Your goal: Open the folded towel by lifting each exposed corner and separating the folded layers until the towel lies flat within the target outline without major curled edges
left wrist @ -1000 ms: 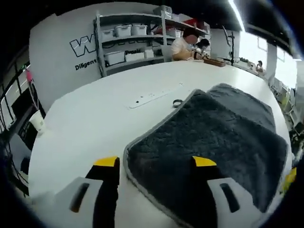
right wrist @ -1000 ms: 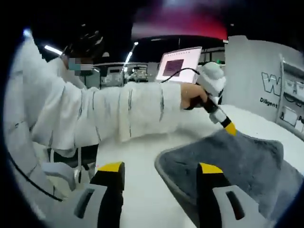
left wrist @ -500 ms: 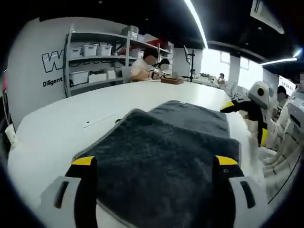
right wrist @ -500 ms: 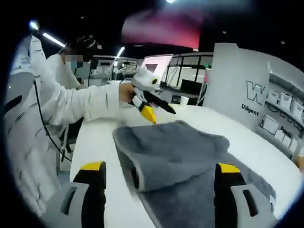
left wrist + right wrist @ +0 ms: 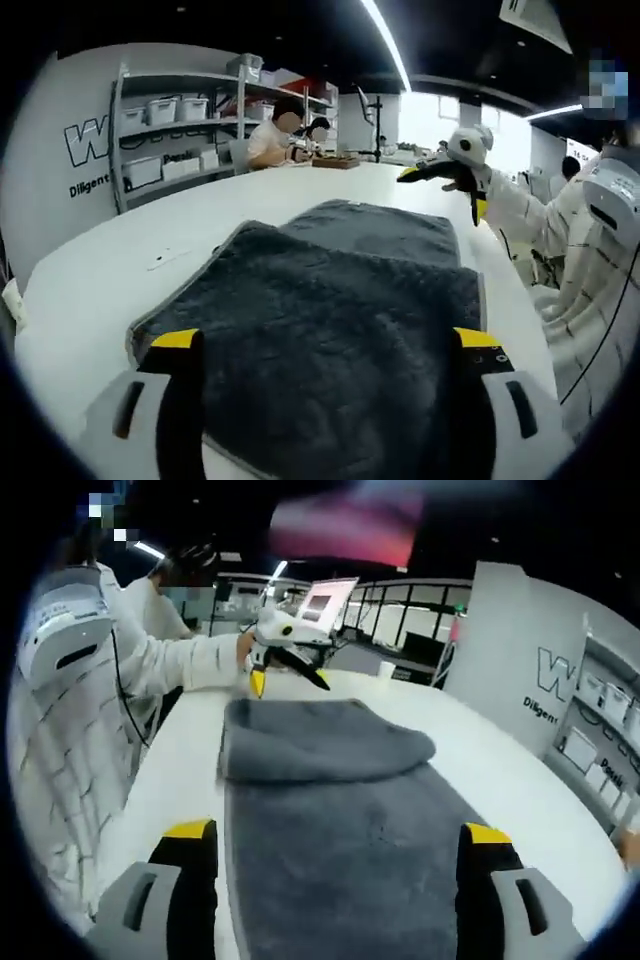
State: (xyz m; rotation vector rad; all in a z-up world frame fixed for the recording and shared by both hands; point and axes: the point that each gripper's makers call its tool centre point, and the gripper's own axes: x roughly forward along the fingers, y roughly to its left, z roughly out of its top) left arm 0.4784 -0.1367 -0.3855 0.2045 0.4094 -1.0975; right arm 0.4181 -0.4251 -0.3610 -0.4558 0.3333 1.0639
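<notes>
Lying on the white table [image 5: 90, 290] is the grey towel [image 5: 330, 320], part unfolded: in the right gripper view the towel [image 5: 340, 830] is spreading flat from the near end, while a folded layer is sitting doubled on top at the far end, its rounded fold edge crossing the cloth.

The left gripper [image 5: 325, 345] is hovering over the towel's near edge with its jaws spread wide and nothing between them; the cloth is running out ahead of it towards the shelves [image 5: 180, 110] at the wall. Beyond the towel's far right corner the right gripper [image 5: 445, 178] is hanging above the table, released, its yellow-tipped jaws parted.

The right gripper [image 5: 340, 840] is likewise riding above the towel with jaws wide apart and empty. Past the towel's folded end, the left gripper [image 5: 285, 675] is sitting in the person's hand [image 5: 245, 652], jaws parted, just beside the fold.
</notes>
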